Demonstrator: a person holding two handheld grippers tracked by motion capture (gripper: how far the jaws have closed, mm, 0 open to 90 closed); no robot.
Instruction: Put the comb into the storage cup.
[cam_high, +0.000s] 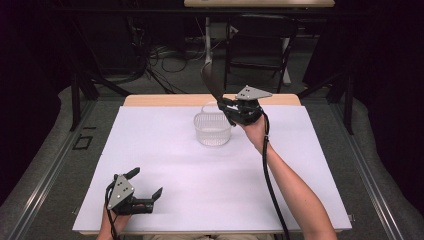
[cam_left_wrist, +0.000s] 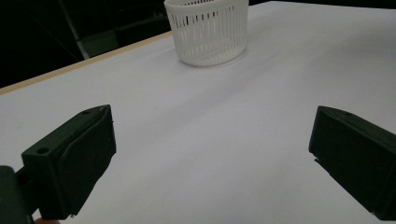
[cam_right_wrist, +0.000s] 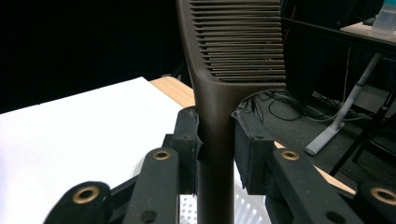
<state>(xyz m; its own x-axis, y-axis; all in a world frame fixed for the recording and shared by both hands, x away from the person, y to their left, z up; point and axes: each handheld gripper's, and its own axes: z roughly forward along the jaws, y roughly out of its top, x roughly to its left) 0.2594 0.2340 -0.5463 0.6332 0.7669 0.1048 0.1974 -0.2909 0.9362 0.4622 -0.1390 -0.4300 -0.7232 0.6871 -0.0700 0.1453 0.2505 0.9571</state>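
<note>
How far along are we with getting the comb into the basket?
Done: the right gripper has the dark comb clamped by its handle, lifted beside the white basket. In hand: holding it upright near the rim. Left: lowering it into the basket and letting go. The left gripper rests open on the table.

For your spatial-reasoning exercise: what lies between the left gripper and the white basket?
Nothing: the high view shows bare white table between the left gripper and the basket.
</note>
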